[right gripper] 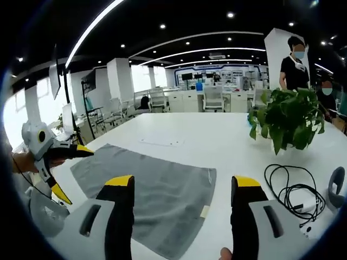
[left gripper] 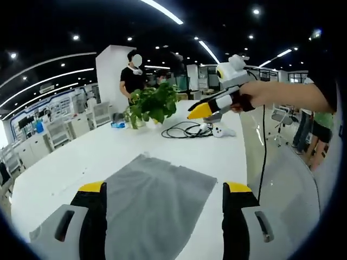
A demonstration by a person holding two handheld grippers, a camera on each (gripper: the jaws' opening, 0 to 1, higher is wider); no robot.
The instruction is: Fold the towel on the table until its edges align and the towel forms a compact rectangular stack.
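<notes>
both claws are spread wide and hold nothing. the left gripper [left gripper: 162,206] hangs above the near end of the grey towel [left gripper: 154,203], with one yellow-tipped jaw on each side of it, not touching. the right gripper [right gripper: 181,208] hangs above the towel [right gripper: 154,187] from another side, jaws wide apart too, with cloth showing between them.

the towel lies flat and spread out on the white table [left gripper: 108,146], one layer, not folded. a small tag sits on the towel edge in the right gripper view; any writing on it is too small to read.

in the left gripper view the right gripper [left gripper: 209,108] is held up in a hand [left gripper: 255,97], past the far end of the towel. its jaws look nearly together from this side, but its own view shows them wide apart. in the right gripper view the left gripper [right gripper: 68,173] is by the far corner of the towel, jaws spread.

beyond the towel stands a green plant [left gripper: 154,103]. next to the plant lies a black cable [left gripper: 184,130] in loops, and a white controller [left gripper: 222,131]. a person in black [left gripper: 132,78] stands behind the plant. white chairs [right gripper: 212,97] stand far back.
</notes>
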